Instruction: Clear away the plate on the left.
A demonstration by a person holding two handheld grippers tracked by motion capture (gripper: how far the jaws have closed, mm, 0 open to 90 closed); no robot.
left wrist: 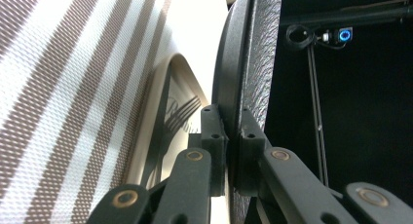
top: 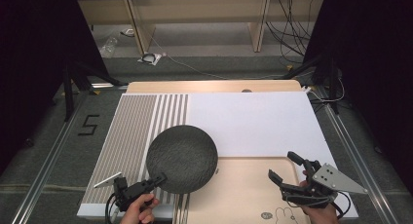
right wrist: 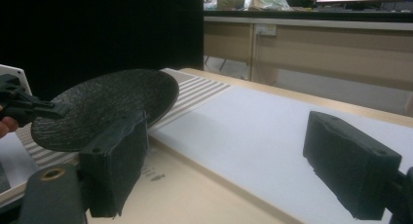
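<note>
A dark, rough-textured round plate (top: 182, 158) hangs above the seam between the striped mat and the wooden board, its far side tilted slightly up. My left gripper (top: 158, 179) is shut on its near rim. In the left gripper view the plate (left wrist: 253, 53) shows edge-on, and the left gripper (left wrist: 233, 136) has both pads pressed against the rim. My right gripper (top: 282, 165) stands open over the wooden board at the right, with nothing between its jaws. The right gripper view has the plate (right wrist: 107, 107) at the left, beyond the wide-open right gripper (right wrist: 234, 160), with the left gripper (right wrist: 29, 107) clamped on it.
A brown-and-white striped mat (top: 131, 131) covers the table's left side, and a white mat (top: 253, 121) covers the right. A pale wooden board (top: 243, 195) with a printed rabbit lies at the front. Wooden shelving and cables sit on the floor beyond the table.
</note>
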